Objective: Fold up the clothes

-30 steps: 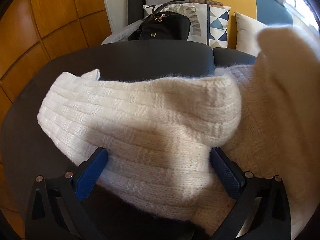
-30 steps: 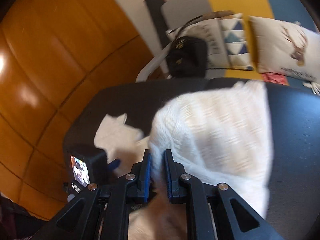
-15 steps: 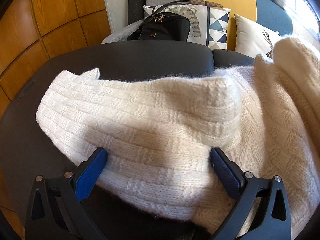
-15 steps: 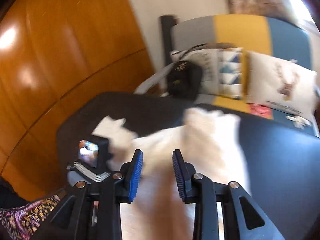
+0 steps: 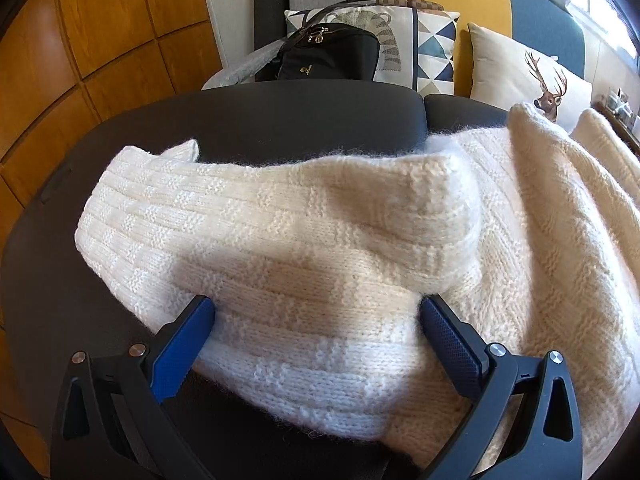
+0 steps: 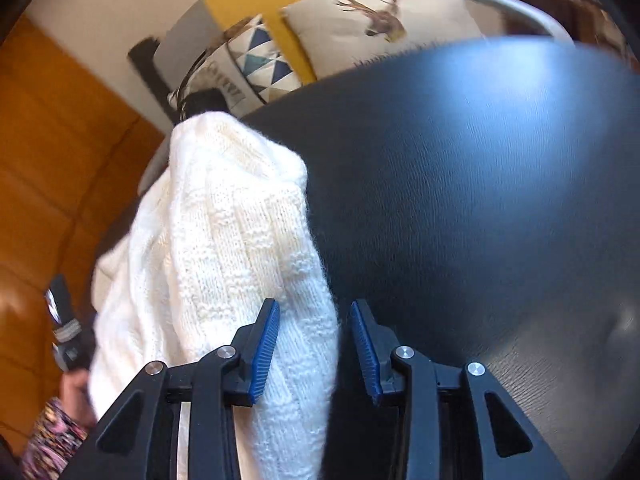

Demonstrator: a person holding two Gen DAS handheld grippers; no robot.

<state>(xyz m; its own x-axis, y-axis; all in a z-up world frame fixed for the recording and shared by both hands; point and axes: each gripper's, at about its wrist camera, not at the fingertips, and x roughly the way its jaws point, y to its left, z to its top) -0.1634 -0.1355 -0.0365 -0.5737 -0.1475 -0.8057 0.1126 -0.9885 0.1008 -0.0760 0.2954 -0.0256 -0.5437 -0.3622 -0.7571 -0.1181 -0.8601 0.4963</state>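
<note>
A: Where is the sweater [image 5: 304, 240] lying?

B: On the dark table [image 5: 280, 120], bunched toward its left edge and near side. A folded part lies across the front in the left view, and more knit runs off the right edge of that picture, so its full shape is cut off.

A: And the left gripper [image 5: 316, 320]?

B: Its jaws stand wide apart, with the folded knit lying between the blue pads. The pads sit at the sides of the fabric; I cannot tell whether they touch it, but they are not pinching it.

A: The right gripper [image 6: 314, 344]?

B: Its jaws have just been opening. A strip of sweater [image 6: 224, 264] runs between them, against the left pad and clear of the right one, so it is released. Its lower end is hidden behind the gripper.

A: Anything else?

B: A black bag [image 5: 328, 56] and cushions [image 5: 520, 68] sit beyond the table's far edge. In the right view the background is blurred; at the left edge a hand [image 6: 76, 392] and a patterned sleeve [image 6: 48, 436] are partly cut off.
</note>
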